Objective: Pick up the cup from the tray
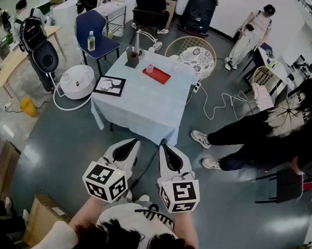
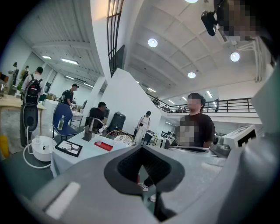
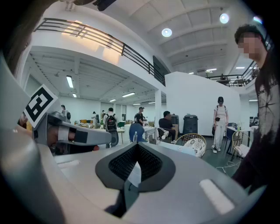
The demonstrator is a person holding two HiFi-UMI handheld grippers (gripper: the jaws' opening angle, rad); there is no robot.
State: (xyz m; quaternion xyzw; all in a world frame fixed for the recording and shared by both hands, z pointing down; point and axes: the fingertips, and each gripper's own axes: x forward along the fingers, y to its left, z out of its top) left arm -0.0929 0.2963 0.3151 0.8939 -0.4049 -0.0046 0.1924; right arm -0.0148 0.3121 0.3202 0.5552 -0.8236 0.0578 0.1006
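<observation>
Cup (image 1: pixel 149 68) stands at the left end of the red tray (image 1: pixel 160 76), near the tabletop's (image 1: pixel 141 106) far edge. Judged small, light and thin-walled: grip gently across its sides. Left gripper (image 1: pixel 133 142) and right gripper (image 1: pixel 165 146) are closed, empty and well short of the table.

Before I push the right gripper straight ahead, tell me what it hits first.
Probably the tablecloth where it hangs at the near side: the shut right gripper points at it, slightly downward. The cup on the red tray sits further back. Depth is unclear.
</observation>
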